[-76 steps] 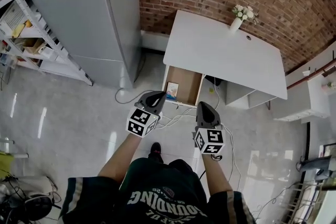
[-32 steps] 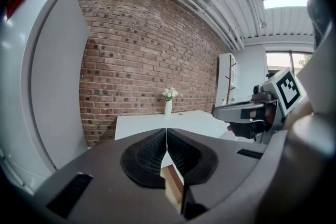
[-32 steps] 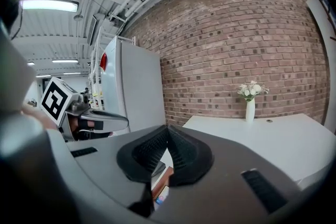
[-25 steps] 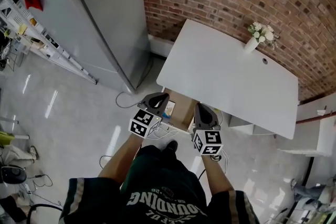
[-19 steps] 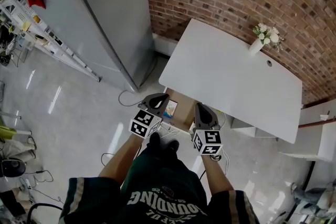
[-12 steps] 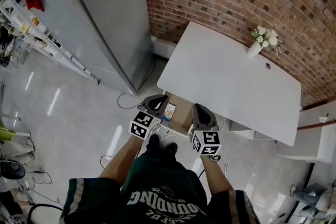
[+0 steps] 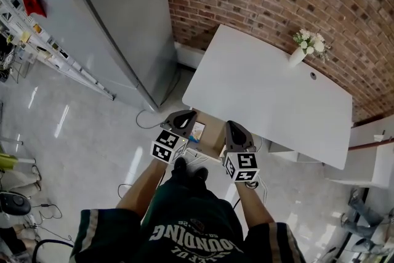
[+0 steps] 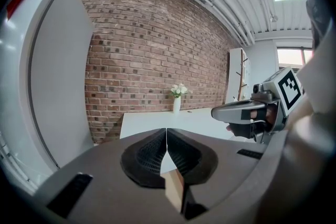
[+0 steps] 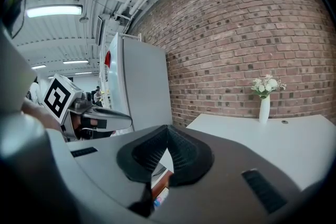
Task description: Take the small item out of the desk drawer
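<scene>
Now the left hand-held gripper (image 8: pixel 166 135) and the right hand-held gripper (image 9: pixel 167 132) hover with jaws pressed together, empty, over the open brown wooden drawer (image 7: pixel 213 135) beneath the white worktop (image 7: pixel 265 86); the small blue-and-white item (image 7: pixel 198 130) lies inside.

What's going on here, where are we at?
A person stands at a white desk whose drawer is pulled open, with a gripper in each hand. The left gripper and right gripper hover by the drawer's front edge, both shut and empty. The small item lies at the drawer's left side, not yet picked up.
</scene>
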`<action>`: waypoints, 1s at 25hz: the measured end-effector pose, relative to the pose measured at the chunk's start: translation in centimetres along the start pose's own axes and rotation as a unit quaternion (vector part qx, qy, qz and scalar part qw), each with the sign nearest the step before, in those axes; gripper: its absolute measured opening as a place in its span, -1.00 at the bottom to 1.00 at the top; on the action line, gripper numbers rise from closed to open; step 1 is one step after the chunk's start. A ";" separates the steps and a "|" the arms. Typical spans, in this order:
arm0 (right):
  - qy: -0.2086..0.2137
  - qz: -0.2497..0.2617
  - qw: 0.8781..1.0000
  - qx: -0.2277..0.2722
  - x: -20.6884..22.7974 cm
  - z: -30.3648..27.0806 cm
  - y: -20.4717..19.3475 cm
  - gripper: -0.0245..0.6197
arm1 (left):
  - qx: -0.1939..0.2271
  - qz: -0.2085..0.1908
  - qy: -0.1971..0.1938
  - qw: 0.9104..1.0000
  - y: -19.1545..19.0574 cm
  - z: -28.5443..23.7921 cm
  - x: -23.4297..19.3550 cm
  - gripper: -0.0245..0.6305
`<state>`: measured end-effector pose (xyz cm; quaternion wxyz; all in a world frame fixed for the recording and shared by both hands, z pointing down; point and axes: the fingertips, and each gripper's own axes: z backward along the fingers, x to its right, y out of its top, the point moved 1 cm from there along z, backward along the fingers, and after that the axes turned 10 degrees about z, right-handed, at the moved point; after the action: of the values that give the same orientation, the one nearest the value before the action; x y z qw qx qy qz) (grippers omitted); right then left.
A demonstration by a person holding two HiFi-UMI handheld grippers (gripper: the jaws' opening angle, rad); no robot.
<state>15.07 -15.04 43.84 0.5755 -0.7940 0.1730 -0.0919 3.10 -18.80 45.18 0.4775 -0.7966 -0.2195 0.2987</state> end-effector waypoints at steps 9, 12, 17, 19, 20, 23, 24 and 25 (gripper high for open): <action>0.000 -0.003 1.000 -0.006 -0.1 -0.6 -0.3 -0.85 | -0.008 0.002 -0.004 1.000 -0.4 -0.3 -0.5 -0.88; 0.003 -0.003 1.000 -0.008 -0.5 -1.0 -0.4 -0.85 | -0.014 0.001 -0.005 1.000 -0.8 -0.4 -0.9 -0.87; 0.007 -0.005 1.000 -0.017 -1.0 -1.4 -1.2 -0.85 | -0.029 0.006 -0.006 1.000 -2.2 -0.6 -1.3 -0.87; 0.008 -0.007 1.000 -0.022 -1.1 -1.5 -1.7 -0.85 | -0.036 0.009 -0.006 0.999 -2.8 -0.8 -1.5 -0.87; 0.009 -0.008 1.000 -0.025 -1.2 -1.5 -2.0 -0.85 | -0.040 0.011 -0.006 0.999 -3.2 -0.8 -1.5 -0.87; 0.010 -0.013 0.999 -0.036 -1.3 -1.4 -3.1 -0.85 | -0.050 0.020 -0.006 0.999 -4.6 -1.0 -1.5 -0.87; 0.010 -0.014 0.999 -0.039 -1.4 -1.3 -3.4 -0.85 | -0.052 0.023 -0.006 0.998 -4.9 -1.1 -1.5 -0.87; 0.011 -0.016 0.999 -0.042 -1.4 -1.3 -3.7 -0.85 | -0.054 0.025 -0.006 0.998 -5.3 -1.1 -1.5 -0.87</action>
<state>13.96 -14.60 47.88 0.5381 -0.8192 0.1700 -0.1021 2.45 -18.11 50.71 0.4247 -0.8248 -0.2181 0.3029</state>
